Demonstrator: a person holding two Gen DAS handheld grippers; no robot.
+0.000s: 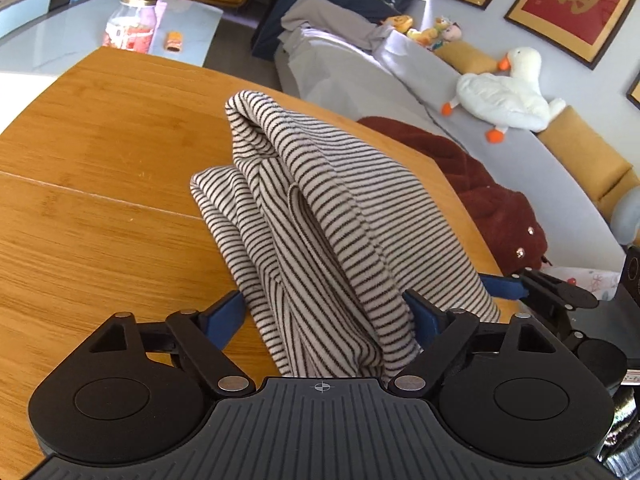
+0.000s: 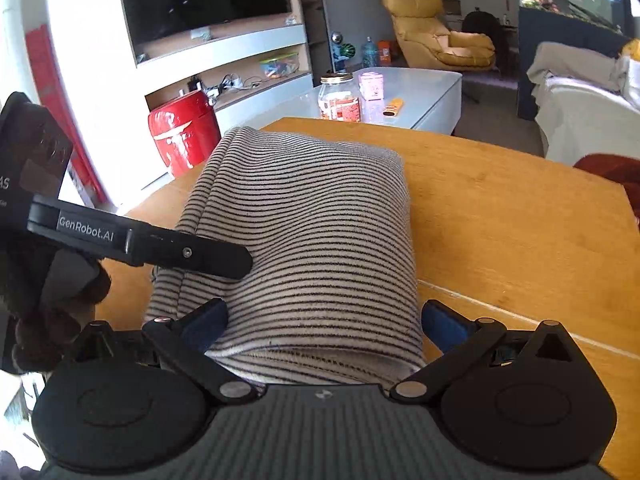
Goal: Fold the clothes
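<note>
A cream garment with thin black stripes [image 1: 320, 216] lies folded in a thick bundle on the wooden table [image 1: 100, 168]. In the left wrist view its near end bunches up between the blue fingers of my left gripper [image 1: 332, 316], whose jaws stand wide apart around the cloth. In the right wrist view the same garment [image 2: 316, 232] fills the gap between the blue fingers of my right gripper [image 2: 324, 324], also spread wide, with a rolled hem at the palm. The left gripper's black body [image 2: 132, 240] rests on the cloth's left side.
A grey sofa [image 1: 460, 112] with a white plush duck [image 1: 508, 92] and a dark red garment [image 1: 480, 192] lies past the table's far right edge. A glass jar [image 2: 339, 97] stands on a pale coffee table [image 2: 424, 88] beyond. A red drum stool [image 2: 182, 134] stands at the left.
</note>
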